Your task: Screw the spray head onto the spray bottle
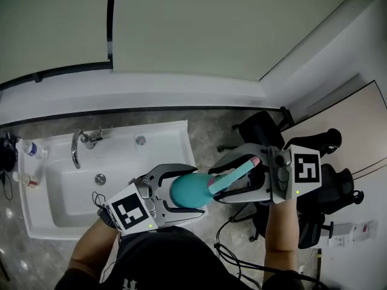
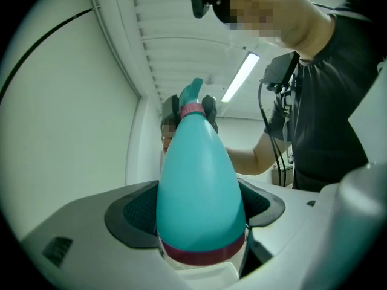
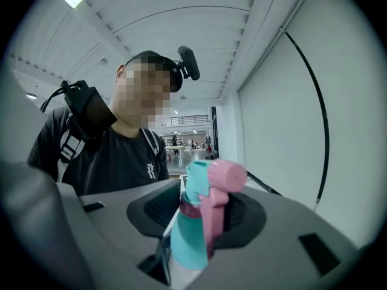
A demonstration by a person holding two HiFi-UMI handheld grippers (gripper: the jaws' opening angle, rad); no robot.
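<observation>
**Head seated, tightness unproven**

Clamped in the left hand-held gripper (image 1: pixel 198 191) by its wide teal belly: the spray bottle (image 1: pixel 181 189), held sideways in the air just off the sink's right edge, neck pointing right. Closed on the spray head (image 1: pixel 239 174) near the pink collar: the right hand-held gripper (image 1: pixel 217 185).

Already on the neck, with the collar down against the bottle's shoulder and no gap to be made out. Probably left to do: the last turns, or only a check for tightness. Cannot tell which, with the threads hidden under the collar.

Around: a white sink (image 1: pixel 176 135) with a faucet (image 1: pixel 75 150), small bottles (image 1: pixel 30 150) by its left edge, office chairs (image 1: pixel 260 132) and cables (image 1: pixel 233 246) on the floor. Nothing between or against the two hand-held grippers to block turning.
</observation>
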